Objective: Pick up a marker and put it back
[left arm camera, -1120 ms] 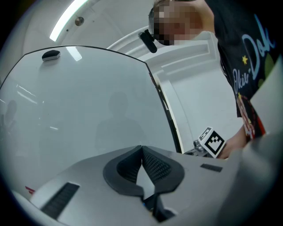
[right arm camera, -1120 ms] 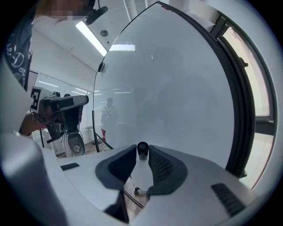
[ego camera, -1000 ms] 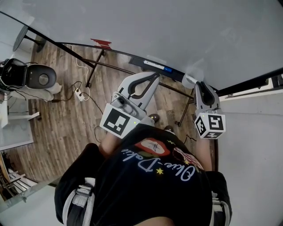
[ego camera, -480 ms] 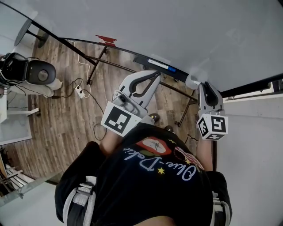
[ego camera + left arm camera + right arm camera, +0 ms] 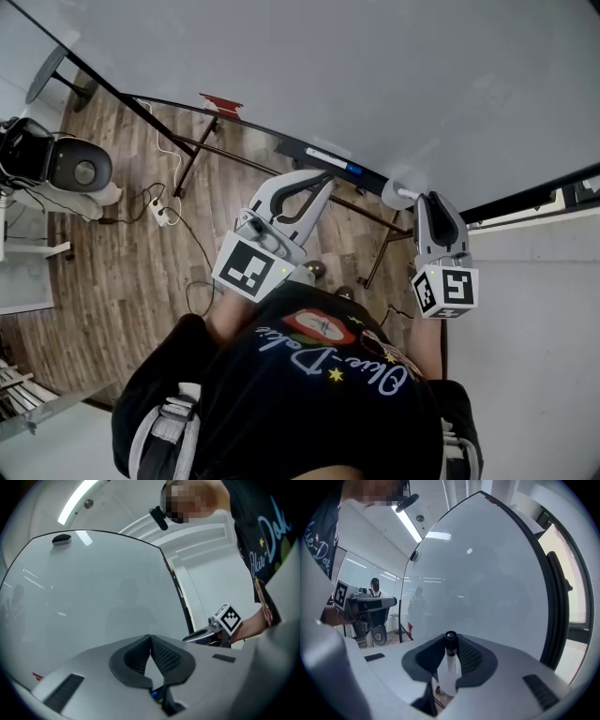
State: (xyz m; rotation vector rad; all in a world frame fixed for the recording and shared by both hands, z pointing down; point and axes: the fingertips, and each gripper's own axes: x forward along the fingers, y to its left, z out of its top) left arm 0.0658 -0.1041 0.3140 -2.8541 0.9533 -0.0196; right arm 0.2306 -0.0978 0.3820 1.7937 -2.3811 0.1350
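Pinched between the two fingers of the right gripper: a marker, white barrel pressed by both pads, black cap just past the fingertips, near the whiteboard; touching it or not, impossible to tell. Rear end of the barrel cut off below the fingers; hard to pick out in the head view. Long axis along the fingers, cap toward the board. Left gripper closed on nothing, tips touching.

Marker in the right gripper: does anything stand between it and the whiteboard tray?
Nothing visible does. The right gripper holds the marker close to the tray; the other marker lies further left on it.
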